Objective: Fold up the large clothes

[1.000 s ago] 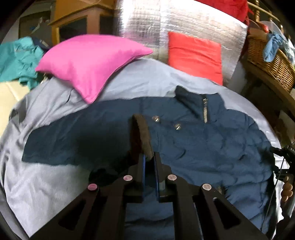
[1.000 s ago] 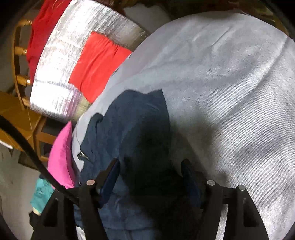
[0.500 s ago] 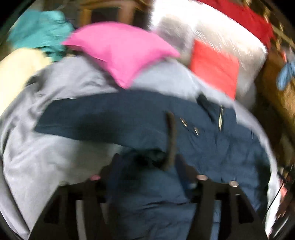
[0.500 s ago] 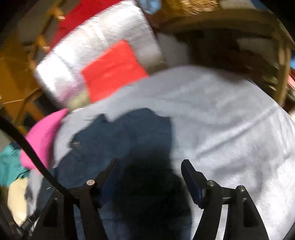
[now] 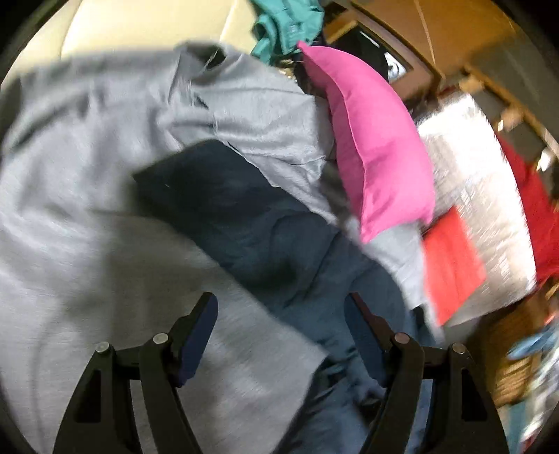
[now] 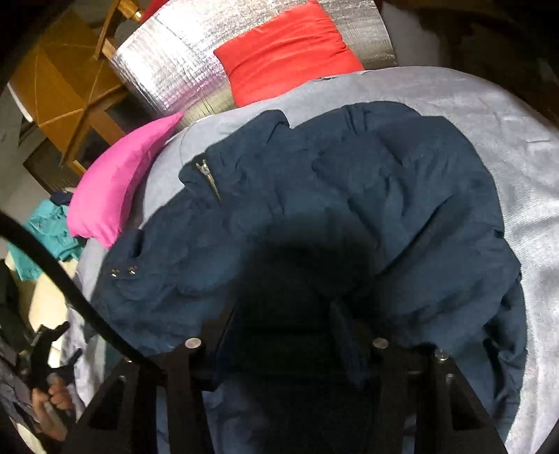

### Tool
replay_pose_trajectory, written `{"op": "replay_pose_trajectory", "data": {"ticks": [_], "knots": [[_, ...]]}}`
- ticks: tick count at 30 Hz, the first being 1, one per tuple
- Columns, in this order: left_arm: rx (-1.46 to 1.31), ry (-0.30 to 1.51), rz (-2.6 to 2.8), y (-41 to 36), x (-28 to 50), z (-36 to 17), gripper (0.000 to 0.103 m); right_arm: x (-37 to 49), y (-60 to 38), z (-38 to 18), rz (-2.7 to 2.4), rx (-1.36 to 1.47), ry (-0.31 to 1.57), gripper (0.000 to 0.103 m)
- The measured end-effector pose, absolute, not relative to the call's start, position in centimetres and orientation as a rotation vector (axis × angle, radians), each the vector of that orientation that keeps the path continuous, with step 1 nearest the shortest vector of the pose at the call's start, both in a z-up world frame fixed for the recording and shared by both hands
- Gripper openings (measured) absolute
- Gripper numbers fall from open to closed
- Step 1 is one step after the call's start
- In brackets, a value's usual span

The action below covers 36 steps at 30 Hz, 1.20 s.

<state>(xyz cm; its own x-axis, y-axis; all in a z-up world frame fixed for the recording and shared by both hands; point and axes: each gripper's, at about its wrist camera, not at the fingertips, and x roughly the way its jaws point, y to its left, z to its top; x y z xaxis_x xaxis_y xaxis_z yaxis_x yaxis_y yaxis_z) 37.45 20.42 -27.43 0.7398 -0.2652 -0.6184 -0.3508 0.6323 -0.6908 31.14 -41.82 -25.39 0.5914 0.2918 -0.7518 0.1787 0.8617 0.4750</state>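
A navy blue jacket [image 6: 349,195] with a zip and snap buttons lies spread on a grey bed cover [image 6: 489,115]. In the left wrist view its sleeve [image 5: 223,209] stretches out over the grey cover [image 5: 87,209]. My left gripper [image 5: 279,314] is open and empty, above the sleeve's base. My right gripper [image 6: 283,314] is low over the jacket's body, its jaws standing apart in deep shadow with dark cloth between them; whether they pinch the cloth I cannot tell.
A pink pillow [image 5: 377,146] and a red pillow [image 5: 454,265] lie at the head of the bed against a silver padded panel [image 6: 195,66]. Teal clothes [image 5: 286,24] lie beyond the pink pillow. Wooden furniture [image 6: 59,77] stands behind.
My left gripper has opened, let go of the jacket's brown-edged cloth and swung left toward the sleeve. My right gripper has moved in over the jacket's body.
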Motion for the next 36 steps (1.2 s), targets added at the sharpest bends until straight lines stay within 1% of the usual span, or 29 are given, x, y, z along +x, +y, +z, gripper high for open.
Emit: {"op": "replay_pose_trajectory", "data": {"ticks": [2,3,5,7,8,9,10,12,13,16,20,22,24,26,28,31,34,36], "knots": [[-0.99,0.775,0.025,20.5,38.6,-28.4,0.075,30.7,-42.3,-25.0,0.069,0.566,0.944,0.056],[-1.02,0.78,0.023,20.6,39.0,-28.9,0.073,30.6,-42.4,-25.1,0.067,0.568,0.95,0.055],[-1.054,0.78,0.019,20.6,40.0,-29.6,0.061,30.6,-42.9,-25.6,0.073,0.585,0.963,0.054],[-1.053,0.79,0.019,20.5,40.5,-30.0,0.043,30.7,-43.0,-25.4,0.082,0.591,0.962,0.053],[-1.045,0.793,0.03,20.4,40.9,-30.1,0.038,30.7,-42.9,-25.2,0.084,0.584,0.961,0.048],[-1.035,0.793,0.038,20.3,41.2,-30.1,0.027,30.6,-42.8,-24.9,0.086,0.57,0.951,0.04],[-1.027,0.791,0.042,20.3,41.4,-30.0,0.019,30.2,-42.8,-24.4,0.087,0.563,0.939,0.039],[-0.997,0.755,0.043,20.2,41.4,-28.8,0.012,29.6,-43.1,-23.4,0.082,0.554,0.899,0.038],[-0.974,0.736,0.046,20.1,41.3,-28.0,0.01,29.3,-43.4,-23.0,0.076,0.553,0.882,0.038],[-0.844,0.643,0.06,19.0,40.4,-23.3,0.008,28.5,-45.0,-22.0,0.047,0.578,0.832,0.038],[-0.644,0.434,0.012,15.7,36.5,-14.2,0.008,27.8,-47.1,-21.8,0.0,0.629,0.81,0.038],[-0.58,0.35,-0.052,13.5,34.2,-10.5,0.008,27.6,-47.9,-21.8,-0.022,0.642,0.805,0.038],[-0.531,0.302,-0.12,11.3,32.4,-8.3,0.008,27.1,-48.6,-21.6,-0.036,0.655,0.796,0.038],[-0.47,0.293,-0.195,8.1,31.4,-6.8,0.008,26.7,-49.4,-21.5,-0.047,0.671,0.78,0.038],[-0.419,0.318,-0.262,4.9,31.2,-6.7,0.008,26.2,-50.1,-21.1,-0.058,0.68,0.764,0.038],[-0.343,0.402,-0.347,-0.2,31.9,-8.6,0.008,25.6,-51.5,-21.0,-0.079,0.711,0.746,0.039],[-0.296,0.54,-0.435,-5.0,33.4,-12.9,0.008,25.2,-52.5,-20.9,-0.095,0.737,0.735,0.039],[-0.267,0.715,-0.462,-8.0,34.7,-17.1,0.009,25.2,-52.9,-21.0,-0.105,0.746,0.731,0.039]]}}
